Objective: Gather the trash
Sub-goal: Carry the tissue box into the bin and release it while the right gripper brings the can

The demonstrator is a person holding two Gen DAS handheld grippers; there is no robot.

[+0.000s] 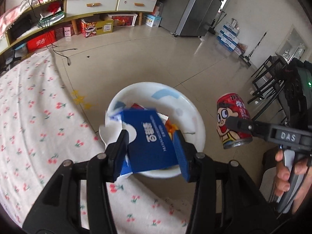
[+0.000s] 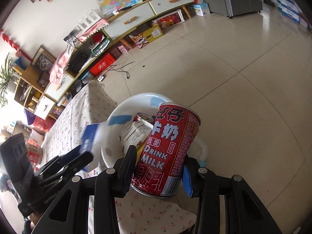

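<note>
- The bench (image 1: 29,117), draped in a white cherry-print cloth, shows no loose litter in the part visible; the rest I cannot judge.
- A white round plastic basin (image 1: 193,117) at the bench's 3 o'clock edge already holds a crumpled carton and a can: collecting looks well advanced.
- The red cartoon-printed milk can (image 2: 167,150) sits clamped in the right gripper (image 2: 158,167) jaws, partway closed, near the basin.
- The flat blue cardboard carton (image 1: 150,142) hangs above the basin between the left gripper (image 1: 151,146) jaws; both await dropping.

Left claw (image 1: 152,146): black linkage arms, silver rivets, blue ribbed pads. Right claw (image 2: 159,167): same build, "DAS" embossed.
</note>
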